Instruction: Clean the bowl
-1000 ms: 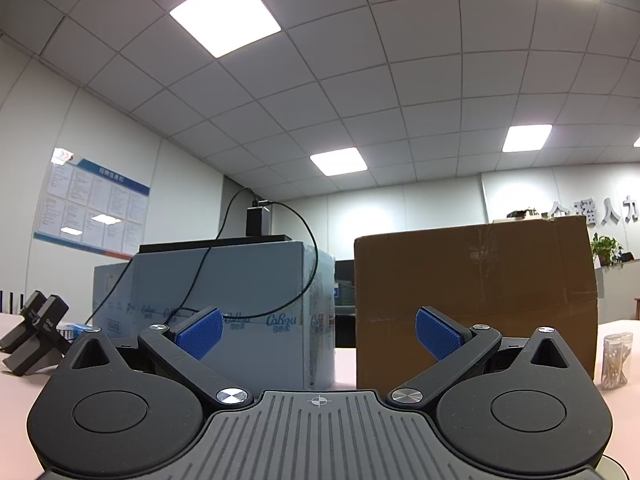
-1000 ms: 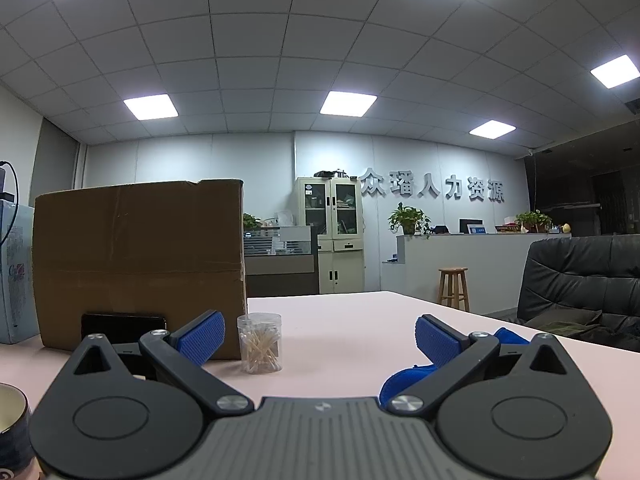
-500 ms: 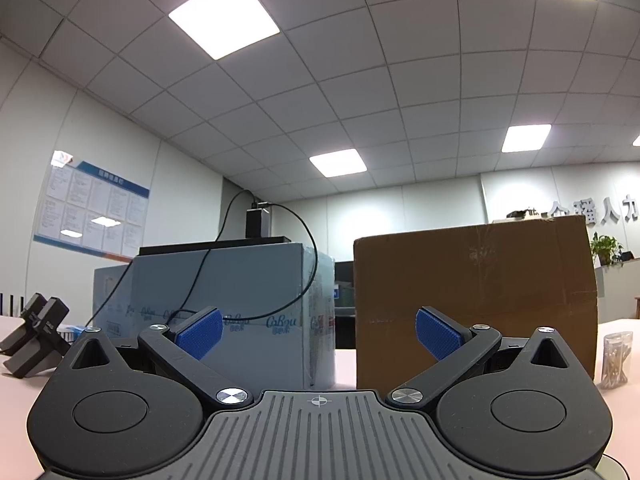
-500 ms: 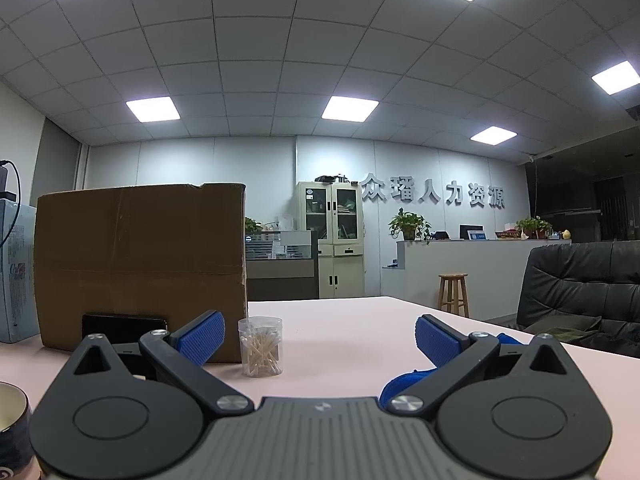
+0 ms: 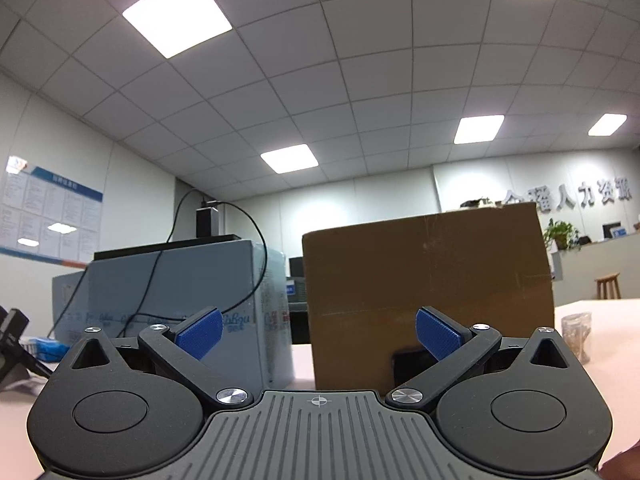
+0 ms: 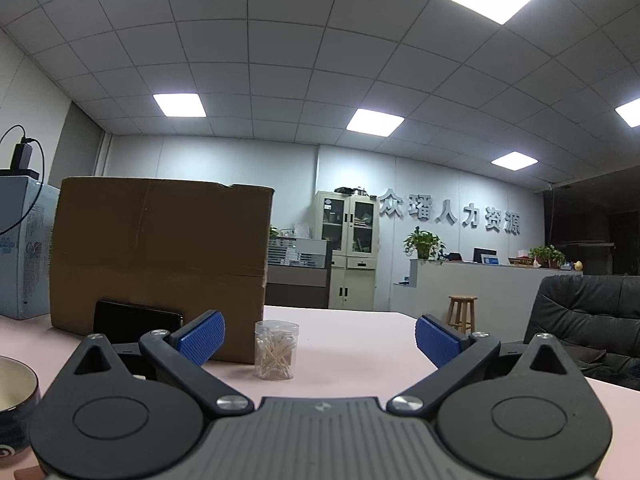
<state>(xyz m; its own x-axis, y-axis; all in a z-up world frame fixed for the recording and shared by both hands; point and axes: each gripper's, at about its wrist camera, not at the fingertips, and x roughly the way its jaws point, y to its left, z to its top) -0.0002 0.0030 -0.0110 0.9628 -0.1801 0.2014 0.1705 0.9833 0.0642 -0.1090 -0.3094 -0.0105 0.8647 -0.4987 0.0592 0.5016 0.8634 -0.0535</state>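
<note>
— What does the left wrist view give you?

— I see my left gripper (image 5: 319,332) with its blue pads spread wide and nothing between them. It faces the cardboard box (image 5: 428,292); the grey-blue carton (image 5: 168,292) stands just left of that box, and a jar of cotton swabs (image 5: 577,334) sits to the box's right. I find no bowl here.

— And the right wrist view?

— My right gripper (image 6: 320,336) is also spread and empty. The jar (image 6: 277,350) stands in front of the box's (image 6: 160,256) right corner, between my pads in the view. The bowl (image 6: 16,396) sits on the pink table (image 6: 360,356) nearer me than the box, at the far left edge of this view, only partly visible.

— So which tool goes?

— I judge the bowl lies left of the right gripper, so it must swing left and tip down; whether the left gripper is nearer I cannot tell
</note>
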